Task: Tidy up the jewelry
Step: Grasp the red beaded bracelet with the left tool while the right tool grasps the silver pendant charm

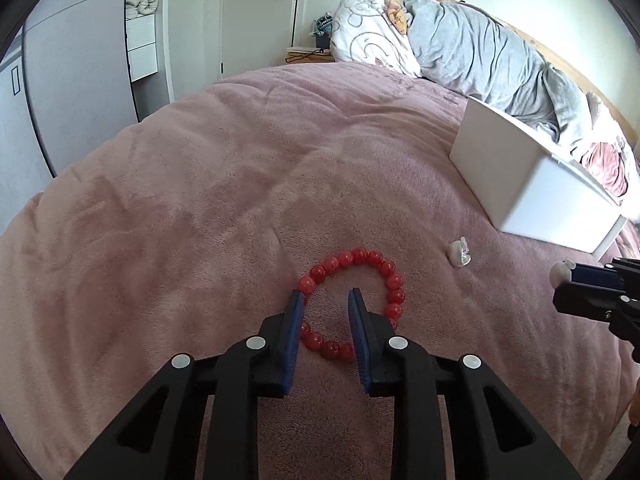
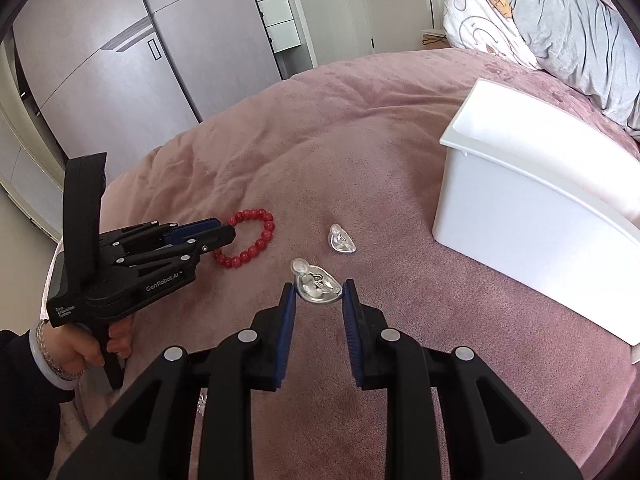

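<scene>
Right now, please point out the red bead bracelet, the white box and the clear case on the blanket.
red bead bracelet (image 1: 362, 256): left wrist view, top beads.
white box (image 2: 516, 236): right wrist view, front wall.
clear case (image 2: 341, 241): right wrist view, its middle.

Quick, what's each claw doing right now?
Left gripper: open over the red bracelet, not squeezing it.
Right gripper: shut on a clear case.

- The left gripper's fingers (image 1: 362, 328) hide parts of the red bracelet (image 1: 360, 258).
- The white box (image 2: 520, 216) is cut off at the right edge; its inside is hidden.
- What the clear case (image 2: 316, 286) holds is too small to tell.
</scene>
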Demonstrator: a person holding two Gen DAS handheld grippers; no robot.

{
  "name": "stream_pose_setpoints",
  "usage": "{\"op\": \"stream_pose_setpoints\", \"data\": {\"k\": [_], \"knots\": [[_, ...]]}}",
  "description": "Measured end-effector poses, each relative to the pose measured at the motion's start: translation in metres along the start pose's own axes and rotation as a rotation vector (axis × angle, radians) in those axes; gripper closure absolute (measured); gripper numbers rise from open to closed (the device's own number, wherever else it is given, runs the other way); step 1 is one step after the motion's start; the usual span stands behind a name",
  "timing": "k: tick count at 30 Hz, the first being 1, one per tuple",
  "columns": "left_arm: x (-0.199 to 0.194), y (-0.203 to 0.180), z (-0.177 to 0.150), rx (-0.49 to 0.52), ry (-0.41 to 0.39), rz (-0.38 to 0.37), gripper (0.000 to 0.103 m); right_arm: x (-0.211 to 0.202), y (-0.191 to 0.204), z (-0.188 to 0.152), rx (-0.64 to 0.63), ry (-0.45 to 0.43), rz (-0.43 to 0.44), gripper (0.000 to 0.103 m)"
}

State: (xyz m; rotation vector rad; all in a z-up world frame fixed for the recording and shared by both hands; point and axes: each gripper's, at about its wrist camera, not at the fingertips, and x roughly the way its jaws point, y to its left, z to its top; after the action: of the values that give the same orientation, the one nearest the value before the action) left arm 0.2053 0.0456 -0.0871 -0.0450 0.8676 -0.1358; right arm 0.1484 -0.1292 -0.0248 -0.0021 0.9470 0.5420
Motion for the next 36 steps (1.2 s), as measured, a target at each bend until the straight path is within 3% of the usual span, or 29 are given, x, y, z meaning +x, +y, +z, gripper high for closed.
{"op": "stream_pose_setpoints", "data": {"k": [1,3,5,21,23,25,30,36], "knots": [[0.001,0.0,-0.001,0.0,-0.001,0.002,0.078,0.0,-0.001,-0.001,0.005,0.002,0.001,0.079],[0.003,0.002,-0.001,-0.013,0.006,0.006,0.094,0.002,-0.003,-0.002,0.013,0.004,0.005,0.079],[0.003,0.008,-0.003,-0.047,0.002,0.0,0.097,0.004,-0.003,-0.002,0.015,0.006,0.008,0.079],[-0.03,0.022,-0.001,-0.177,-0.041,-0.072,0.097,-0.01,-0.008,-0.004,0.033,-0.034,0.031,0.079],[-0.033,0.022,0.001,-0.177,-0.036,-0.048,0.097,-0.012,-0.009,-0.005,0.038,-0.035,0.036,0.079],[-0.032,0.017,0.002,-0.136,-0.028,-0.032,0.093,-0.014,-0.008,-0.005,0.04,-0.038,0.038,0.079],[-0.02,-0.008,0.011,0.064,-0.008,0.035,0.072,-0.017,-0.009,-0.007,0.038,-0.036,0.042,0.079],[0.008,-0.013,0.024,0.143,0.039,0.022,0.069,-0.016,-0.017,-0.007,0.069,-0.035,0.048,0.079]]}}
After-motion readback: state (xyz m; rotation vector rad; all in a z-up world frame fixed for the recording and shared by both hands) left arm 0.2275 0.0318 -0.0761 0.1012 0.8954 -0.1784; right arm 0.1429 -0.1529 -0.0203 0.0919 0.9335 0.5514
